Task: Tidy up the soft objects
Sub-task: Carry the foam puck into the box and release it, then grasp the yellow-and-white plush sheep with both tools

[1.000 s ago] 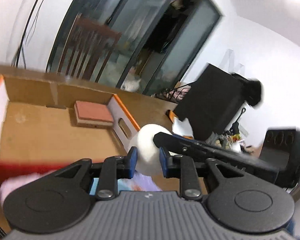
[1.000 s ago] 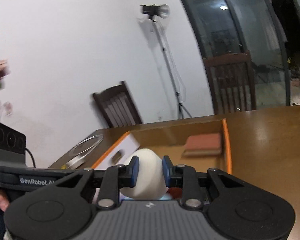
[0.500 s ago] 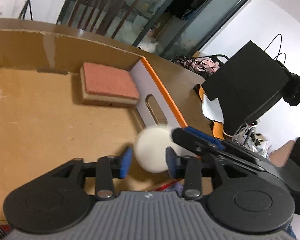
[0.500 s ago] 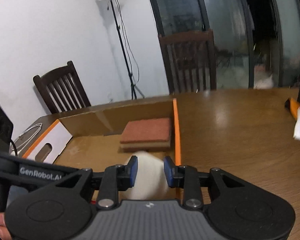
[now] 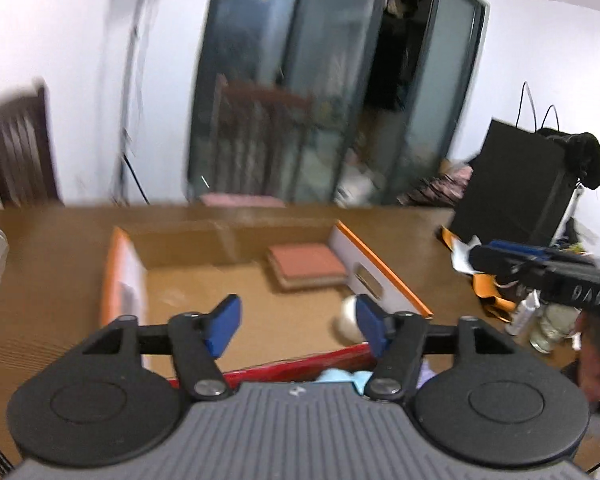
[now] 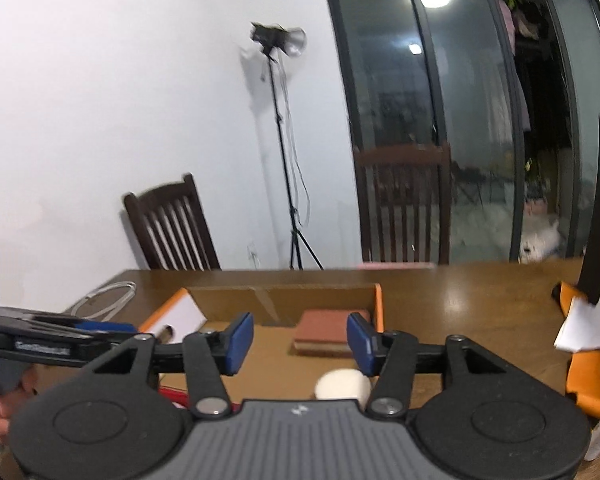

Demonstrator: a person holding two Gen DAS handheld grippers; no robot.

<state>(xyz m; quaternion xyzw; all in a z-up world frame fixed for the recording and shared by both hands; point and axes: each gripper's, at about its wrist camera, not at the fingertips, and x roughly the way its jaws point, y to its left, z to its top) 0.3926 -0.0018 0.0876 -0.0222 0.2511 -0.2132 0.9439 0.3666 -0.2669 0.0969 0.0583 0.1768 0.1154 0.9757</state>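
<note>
1. Left gripper (image 5: 296,330): blue pads spread wide, nothing pinched; jaws just been opening, with the gap between them bare except for cardboard behind.
2. White soft ball (image 5: 350,318): lying loose on the floor of the cardboard box (image 5: 180,284), seen partly behind the right-hand pad (image 5: 370,328) of the left gripper; touching or merely overlapped, cannot tell.
3. Right gripper (image 6: 300,344): pads likewise apart, gripping nothing; jaws just been opening too.
4. Same white soft ball (image 6: 343,386) in the right wrist view: low in the box, below and slightly right of the gap, clear of both pads.
5. Reddish sponge (image 5: 306,264): flat in the box's far right corner, close against the orange-edged wall (image 5: 384,268), well apart from the ball.
6. Sponge (image 6: 328,334) in the right view: visible through the open jaws, farther back than the ball.
7. Box resting on a brown wooden table (image 6: 460,308).
8. Red edge (image 5: 300,364) and a pale blue item (image 5: 340,378) just under the left gripper body; nature unclear.
9. Hand (image 6: 0,412) at the left edge of the right view, holding the other gripper's handle.
</note>
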